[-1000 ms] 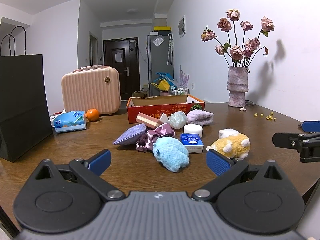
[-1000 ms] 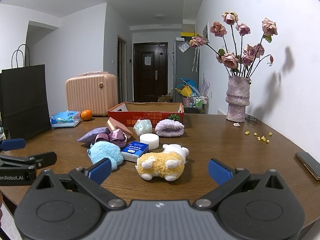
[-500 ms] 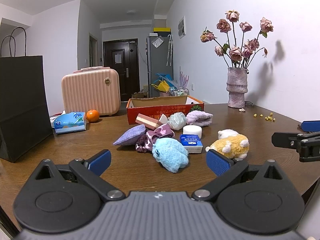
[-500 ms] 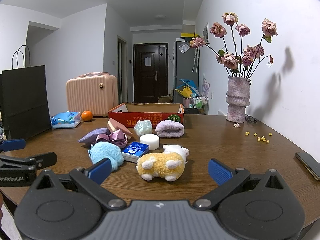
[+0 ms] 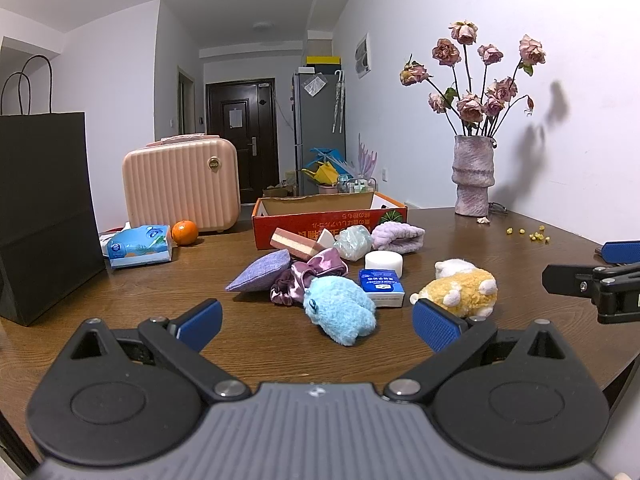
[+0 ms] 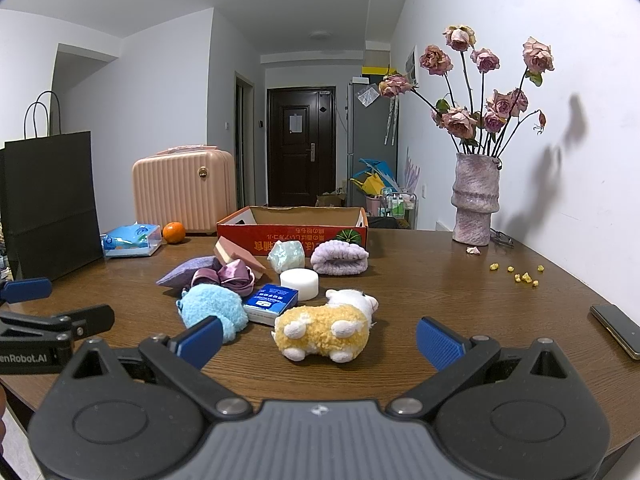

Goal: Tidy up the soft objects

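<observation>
Left gripper (image 5: pixel 316 322): jaws apart, empty, facing the blue plush (image 5: pixel 340 308). Advance low and close across its body. Right gripper (image 6: pixel 318 338): jaws apart, empty, aligned with the yellow plush (image 6: pixel 324 330). Grip its midsection, then lift toward the red box (image 6: pixel 292 232) behind the pile.

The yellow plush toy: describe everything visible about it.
The yellow plush toy is a small fluffy animal with a yellow curly-fleece body, white head and white paws. It lies on its side on the wooden table, head toward the far end. Nothing grips it; it sits apart from the blue packet beside it.
</observation>
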`<state>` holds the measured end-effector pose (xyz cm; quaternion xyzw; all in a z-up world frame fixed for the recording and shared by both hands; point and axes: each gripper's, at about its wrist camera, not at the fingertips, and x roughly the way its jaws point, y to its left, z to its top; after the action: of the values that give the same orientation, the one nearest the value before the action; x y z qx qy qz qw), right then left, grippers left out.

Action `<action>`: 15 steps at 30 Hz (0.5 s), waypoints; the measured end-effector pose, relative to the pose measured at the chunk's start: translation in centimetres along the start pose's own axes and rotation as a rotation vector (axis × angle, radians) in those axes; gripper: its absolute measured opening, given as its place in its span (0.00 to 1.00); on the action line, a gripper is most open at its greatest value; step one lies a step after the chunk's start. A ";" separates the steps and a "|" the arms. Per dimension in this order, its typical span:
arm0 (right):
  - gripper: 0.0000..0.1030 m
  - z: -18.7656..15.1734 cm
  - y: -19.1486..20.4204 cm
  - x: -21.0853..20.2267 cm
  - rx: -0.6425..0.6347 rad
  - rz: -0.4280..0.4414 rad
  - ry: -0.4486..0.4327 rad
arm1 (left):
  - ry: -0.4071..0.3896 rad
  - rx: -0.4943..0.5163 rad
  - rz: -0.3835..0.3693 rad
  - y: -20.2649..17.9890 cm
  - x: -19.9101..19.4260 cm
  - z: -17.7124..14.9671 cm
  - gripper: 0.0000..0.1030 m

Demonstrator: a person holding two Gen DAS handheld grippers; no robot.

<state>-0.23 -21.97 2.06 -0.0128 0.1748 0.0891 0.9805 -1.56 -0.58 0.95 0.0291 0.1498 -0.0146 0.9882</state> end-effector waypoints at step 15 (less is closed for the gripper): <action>1.00 0.9 0.0 -0.4 0.001 0.000 0.004 | 0.001 0.000 0.000 0.0 0.0 0.0 1.00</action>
<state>-0.34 -21.98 3.05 -0.0124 0.1766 0.0891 0.9802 -1.57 -0.59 0.92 0.0291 0.1503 -0.0146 0.9881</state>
